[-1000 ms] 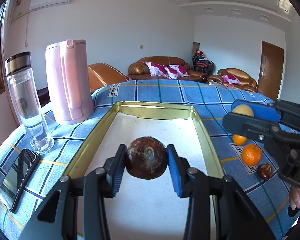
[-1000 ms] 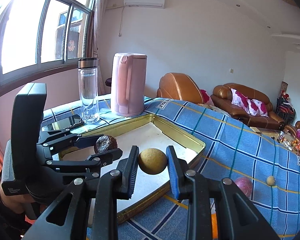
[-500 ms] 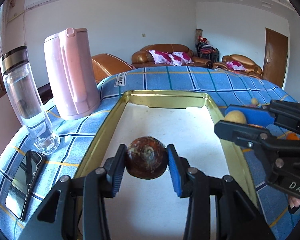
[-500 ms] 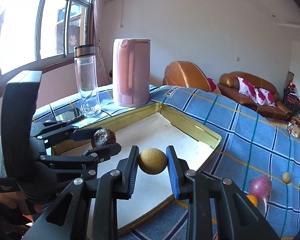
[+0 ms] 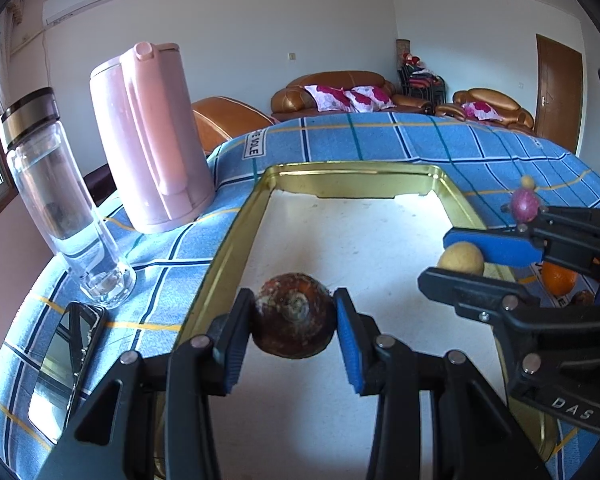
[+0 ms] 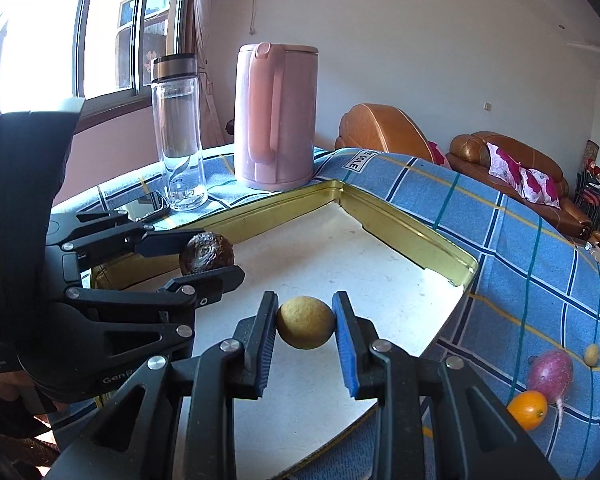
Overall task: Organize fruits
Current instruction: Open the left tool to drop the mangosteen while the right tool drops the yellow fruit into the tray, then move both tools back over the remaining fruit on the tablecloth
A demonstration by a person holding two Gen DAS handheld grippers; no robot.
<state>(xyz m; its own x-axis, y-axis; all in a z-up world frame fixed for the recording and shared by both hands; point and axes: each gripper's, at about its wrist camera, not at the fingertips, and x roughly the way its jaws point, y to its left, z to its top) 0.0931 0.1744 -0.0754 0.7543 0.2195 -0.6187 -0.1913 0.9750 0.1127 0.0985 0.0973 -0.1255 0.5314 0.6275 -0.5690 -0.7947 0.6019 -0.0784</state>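
My left gripper (image 5: 295,320) is shut on a dark brown round fruit (image 5: 294,312), held just above the white floor of a gold-rimmed tray (image 5: 236,240). My right gripper (image 6: 306,326) is shut on a small yellow fruit (image 6: 305,322) over the same tray (image 6: 412,228). Each gripper shows in the other's view: the right one (image 5: 466,258) with its yellow fruit (image 5: 460,258) at the tray's right side, the left one (image 6: 204,256) with the brown fruit (image 6: 207,253) at the tray's left side.
A pink kettle (image 5: 152,140), a clear bottle (image 5: 60,200) and a phone (image 5: 66,364) stand left of the tray on the blue checked cloth. Right of the tray lie a purple radish (image 6: 550,372), an orange (image 6: 527,410) and a small yellow fruit (image 6: 591,354).
Both grippers moved forward and lower over the tray with their fruits still held. The right gripper has come in over the tray's right side.
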